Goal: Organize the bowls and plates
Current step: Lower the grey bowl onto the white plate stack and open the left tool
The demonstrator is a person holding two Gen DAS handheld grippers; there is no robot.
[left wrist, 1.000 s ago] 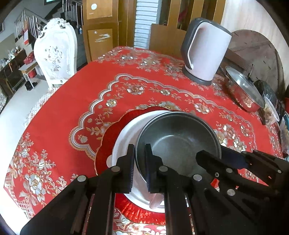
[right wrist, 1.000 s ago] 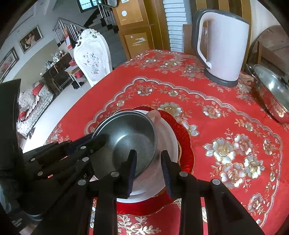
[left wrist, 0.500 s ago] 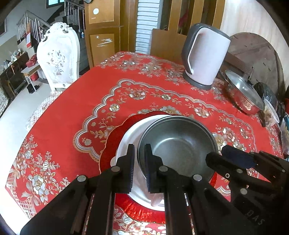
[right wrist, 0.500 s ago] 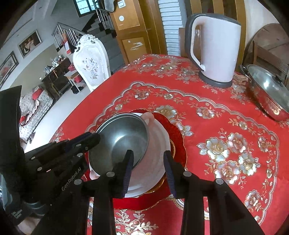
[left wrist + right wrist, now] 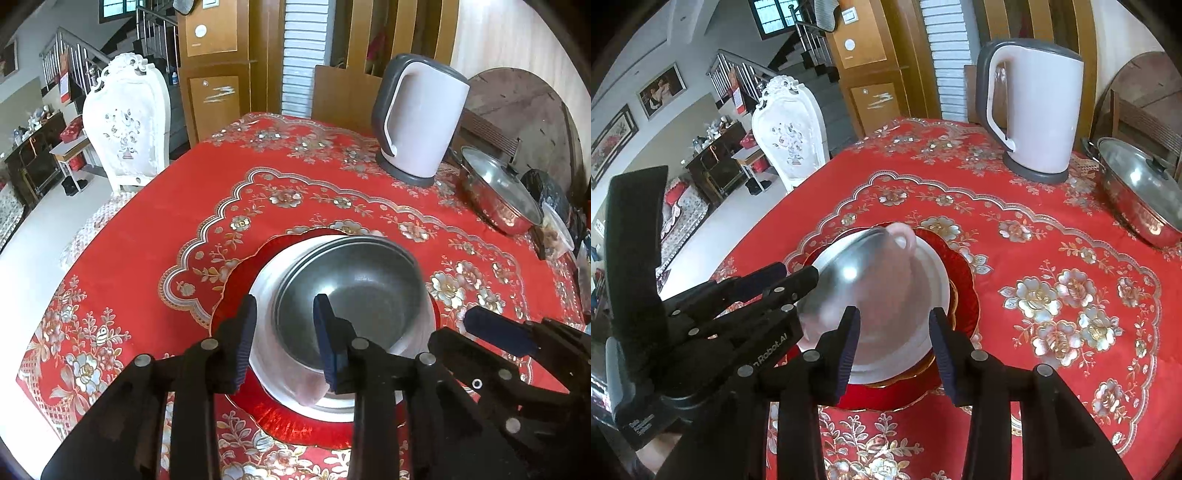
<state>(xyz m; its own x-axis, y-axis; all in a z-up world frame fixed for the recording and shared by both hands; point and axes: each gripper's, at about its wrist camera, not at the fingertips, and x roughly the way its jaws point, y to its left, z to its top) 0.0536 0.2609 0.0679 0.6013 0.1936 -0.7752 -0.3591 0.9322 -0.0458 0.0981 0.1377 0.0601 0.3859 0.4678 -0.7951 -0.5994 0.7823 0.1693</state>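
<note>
A grey steel bowl [image 5: 354,291] sits in a white plate [image 5: 264,280], which rests on a scalloped red plate [image 5: 236,291] in the middle of the red tablecloth. My left gripper [image 5: 286,338] is open, its fingers standing either side of the bowl's near rim without pinching it. A small pink piece [image 5: 312,391] shows at the white plate's near edge. In the right wrist view the bowl [image 5: 857,280] looks blurred. My right gripper [image 5: 894,345] hangs open just above the white plate [image 5: 943,291], holding nothing. The left gripper [image 5: 786,278] reaches in from the left.
A white and grey electric kettle [image 5: 417,122] stands at the back of the table. A lidded steel pot [image 5: 498,192] sits at the right edge beside dark clutter. A white ornate chair [image 5: 125,125] stands off the table's left side.
My left gripper has opened and let go of the bowl's rim, leaving the bowl on the white plate. The right gripper has widened and drawn back a little.
</note>
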